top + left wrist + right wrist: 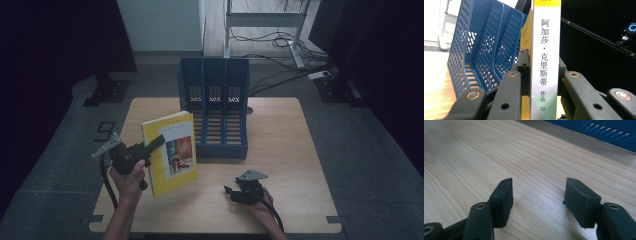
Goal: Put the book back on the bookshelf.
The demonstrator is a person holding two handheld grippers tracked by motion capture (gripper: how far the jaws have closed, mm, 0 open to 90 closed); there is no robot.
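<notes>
A yellow book [170, 152] with a picture on its cover is held above the left part of the wooden table, cover facing up and right. My left gripper [155, 143] is shut on its spine edge. In the left gripper view the white spine [546, 62] with printed characters stands clamped between the two black jaws. A blue three-slot file rack [215, 107] stands at the table's back middle, just right of the book. My right gripper [231, 194] rests low on the table near the front right, open, with bare wood between its pads [504, 197].
The wooden table [285, 150] has free surface right of the rack and along the front. Beyond it are a white desk frame [265, 20], cables on the grey floor, and dark stands at both sides.
</notes>
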